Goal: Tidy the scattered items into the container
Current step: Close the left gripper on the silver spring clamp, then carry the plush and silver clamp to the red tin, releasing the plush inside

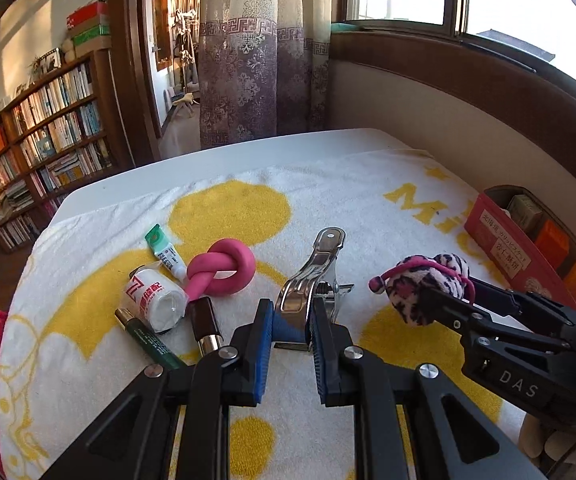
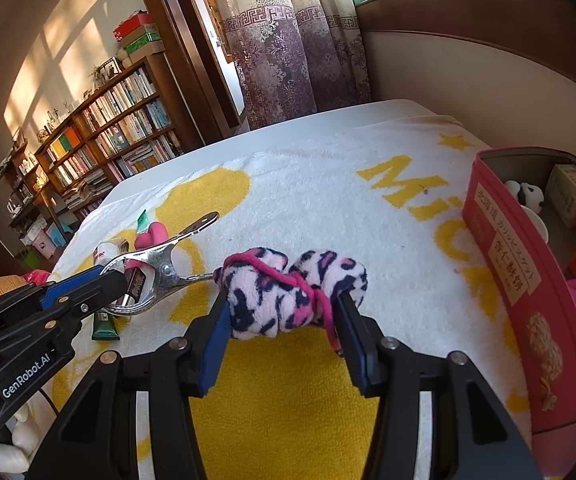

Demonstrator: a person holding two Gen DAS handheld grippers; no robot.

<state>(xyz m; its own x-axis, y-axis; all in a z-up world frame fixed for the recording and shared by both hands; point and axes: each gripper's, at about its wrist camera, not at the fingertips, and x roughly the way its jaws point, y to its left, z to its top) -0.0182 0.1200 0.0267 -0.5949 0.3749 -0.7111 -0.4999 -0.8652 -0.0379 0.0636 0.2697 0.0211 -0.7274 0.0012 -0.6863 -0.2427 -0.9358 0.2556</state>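
Terry cloth, white with big yellow shapes and lettering, covers the table point(image 1: 223, 148) as a nubbly towel point(image 2: 328, 168). At its right edge stands the container point(image 2: 500, 248), a long red tin with printed labels and smooth metal walls, already holding small boxes, a black-and-white plush toy and something pink.

The left tongs point(image 1: 290, 328) are clamped together on the handle end of a polished steel spring clamp point(image 1: 312, 276), their blue ribbed pads pressing its sides. The clamp's long axis runs away from the camera, its flat rounded tip pointing toward the far edge of the table, and in the right wrist view it appears lifted clear of the towel (the angle makes that hard to confirm). These tongs slope down toward the cloth.

The right tongs point(image 2: 283, 312) grip a fuzzy leopard-print bundle point(image 2: 288, 288) in pink, white and black, bound with a pink band, lumpy and soft. It lies crosswise between the pads, which press into it from both sides. These tongs also tilt downward, just left of the tin.

Loose on the towel to the left lie a pink knotted tube point(image 1: 223, 268) of smooth rubbery material, a white cylindrical roll point(image 1: 155, 298) wrapped in clear film, a small green-capped ointment tube point(image 1: 165, 250), a dark green pen-like stick point(image 1: 147, 338) and a brown lipstick case point(image 1: 205, 322) with a shiny metal end.
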